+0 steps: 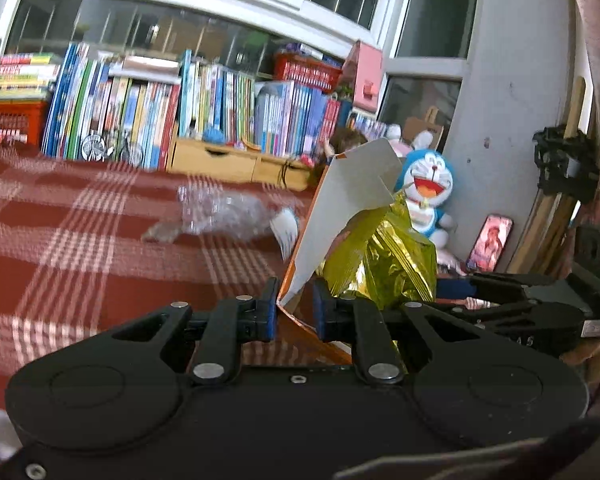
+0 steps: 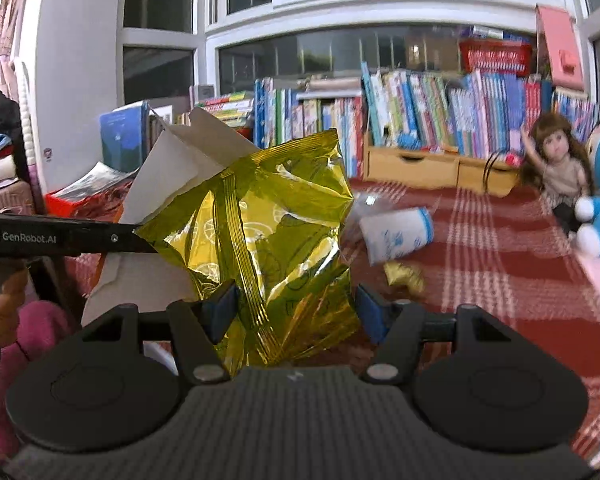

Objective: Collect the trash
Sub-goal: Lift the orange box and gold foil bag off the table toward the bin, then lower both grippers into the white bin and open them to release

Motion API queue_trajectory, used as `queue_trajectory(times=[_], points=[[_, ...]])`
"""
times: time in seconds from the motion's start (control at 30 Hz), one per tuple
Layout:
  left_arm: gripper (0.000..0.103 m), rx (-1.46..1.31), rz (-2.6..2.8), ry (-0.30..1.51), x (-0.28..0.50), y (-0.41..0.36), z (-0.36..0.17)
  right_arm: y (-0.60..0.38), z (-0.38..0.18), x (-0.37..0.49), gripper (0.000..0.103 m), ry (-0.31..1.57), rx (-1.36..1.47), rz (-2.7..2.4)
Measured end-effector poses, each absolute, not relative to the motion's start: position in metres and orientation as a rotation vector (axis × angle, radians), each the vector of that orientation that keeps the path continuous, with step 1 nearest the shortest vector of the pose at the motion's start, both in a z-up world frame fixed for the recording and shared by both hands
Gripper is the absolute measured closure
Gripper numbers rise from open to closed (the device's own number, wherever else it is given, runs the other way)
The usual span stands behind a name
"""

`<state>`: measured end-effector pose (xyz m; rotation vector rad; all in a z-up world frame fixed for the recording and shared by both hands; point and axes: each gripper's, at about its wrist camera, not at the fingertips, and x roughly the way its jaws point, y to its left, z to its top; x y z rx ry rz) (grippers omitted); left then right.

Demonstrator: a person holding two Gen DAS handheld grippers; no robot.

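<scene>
Left gripper [image 1: 295, 310]: blue pads close together, pinching the lower edge of an open cardboard box [image 1: 348, 200], white inside, orange outside, flaps up. Box is held tilted above the red plaid blanket [image 1: 80, 240].

Right gripper [image 2: 296, 308]: jaws spread wide, blue pads apart on either side of a crinkled gold foil snack bag [image 2: 268, 232]; neither pad looks pressed onto the foil. Bag sits against and partly inside the box mouth [image 2: 180, 160]; in the left wrist view the bag [image 1: 384, 260] bulges out of the box on its right side. The right gripper shows in the left view at the right edge [image 1: 468, 288], and the left gripper's black finger [image 2: 72, 238] crosses in from the left in the right view, tip touching the bag.

Further out on the blanket: a crushed clear plastic bottle [image 1: 224, 212], blurred, and a white cup with blue print [image 2: 396, 234] lying on its side, a small gold wrapper [image 2: 404, 274] just beside it. Behind: a row of books [image 1: 160, 116], wooden drawers [image 2: 432, 168], a doll [image 2: 556, 160], a blue plush toy [image 1: 424, 188], a phone [image 1: 490, 244] propped against the wall.
</scene>
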<state>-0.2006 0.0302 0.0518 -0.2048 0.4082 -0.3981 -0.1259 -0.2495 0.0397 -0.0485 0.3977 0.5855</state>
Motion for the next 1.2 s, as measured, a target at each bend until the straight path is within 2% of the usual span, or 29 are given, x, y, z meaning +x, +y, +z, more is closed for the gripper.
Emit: queue_trajectory(times=[0.33, 0.4, 0.7, 1.2], points=[[0.087, -0.207, -0.342, 0.606, -0.213, 0.031, 0.005, -0.243, -0.006, -0.134, 0.036, 0.594, -0.014, 0.613], [0.092, -0.204, -0.329, 0.662, -0.211, 0.029, -0.009, -0.238, -0.018, -0.132, 0.036, 0.644, -0.026, 0.619], [0.092, -0.155, -0.27, 0.851, -0.187, 0.017, -0.076, -0.223, -0.072, -0.121, 0.037, 0.834, -0.109, 0.577], [0.092, -0.138, -0.207, 1.037, -0.179, 0.004, -0.121, -0.212, -0.124, -0.115, 0.037, 1.031, -0.167, 0.581]])
